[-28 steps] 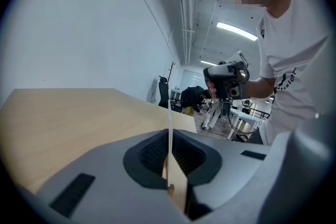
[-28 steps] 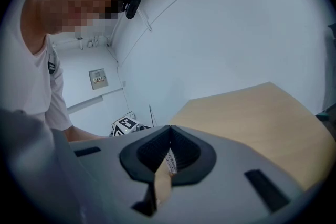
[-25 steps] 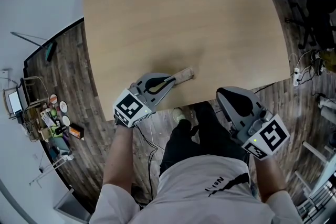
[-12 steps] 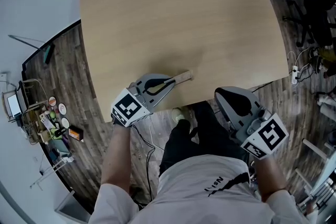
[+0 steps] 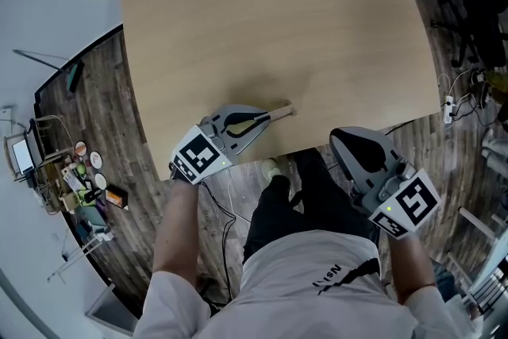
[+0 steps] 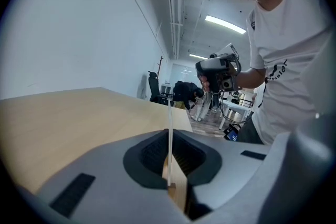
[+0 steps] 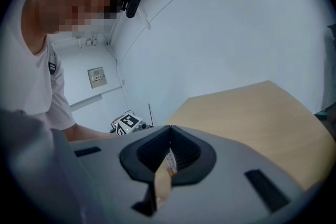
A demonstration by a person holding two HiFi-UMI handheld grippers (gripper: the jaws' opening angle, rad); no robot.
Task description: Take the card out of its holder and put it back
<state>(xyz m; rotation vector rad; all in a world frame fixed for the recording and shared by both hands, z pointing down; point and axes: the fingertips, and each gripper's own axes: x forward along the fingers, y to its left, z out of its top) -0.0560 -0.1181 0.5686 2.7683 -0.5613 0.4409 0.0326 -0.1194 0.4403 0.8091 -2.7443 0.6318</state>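
Reinsertion, seemingly: card pinched in closed right claw off the surface's near edge, holder clamped edge-on in left claw over it, well apart; next calls for lining card edge up with holder's mouth.

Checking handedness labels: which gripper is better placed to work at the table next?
Probably left: the left gripper is over the table's near edge, shut on the wooden holder. The right gripper hangs off the table above the floor, shut on a thin tan piece.
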